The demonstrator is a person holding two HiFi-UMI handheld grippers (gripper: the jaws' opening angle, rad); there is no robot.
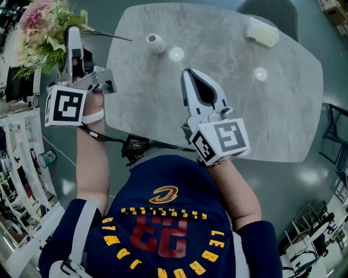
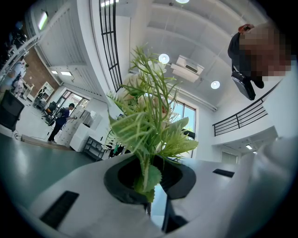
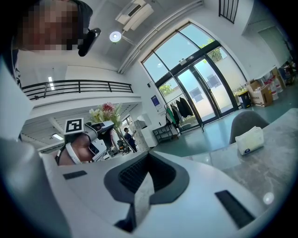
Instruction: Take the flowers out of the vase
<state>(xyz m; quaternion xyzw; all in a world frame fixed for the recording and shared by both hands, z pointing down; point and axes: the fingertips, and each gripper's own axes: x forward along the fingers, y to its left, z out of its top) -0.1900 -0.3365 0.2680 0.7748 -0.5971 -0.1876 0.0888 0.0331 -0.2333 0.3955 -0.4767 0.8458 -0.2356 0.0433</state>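
Observation:
A bunch of pink and cream flowers with green leaves [image 1: 46, 30] hangs in the air off the table's left corner, clear of the vase. My left gripper [image 1: 73, 35] is shut on its stems, and the left gripper view shows the leafy stems [image 2: 149, 125] rising from between the jaws of that gripper [image 2: 149, 186]. The small white ribbed vase [image 1: 155, 43] stands upright on the grey stone table [image 1: 228, 98], with nothing in it. My right gripper [image 1: 188, 73] hovers over the table's middle, shut with nothing in it. From the right gripper [image 3: 142, 186] the flowers [image 3: 106, 113] show at the left.
A white soft pack [image 1: 262, 32] lies at the table's far right, also seen as the white pack [image 3: 249, 139]. A dark grey chair [image 1: 272, 11] stands behind the table. A black box with cables [image 1: 135, 145] hangs at the near table edge. Cluttered shelves [image 1: 16, 163] line the left.

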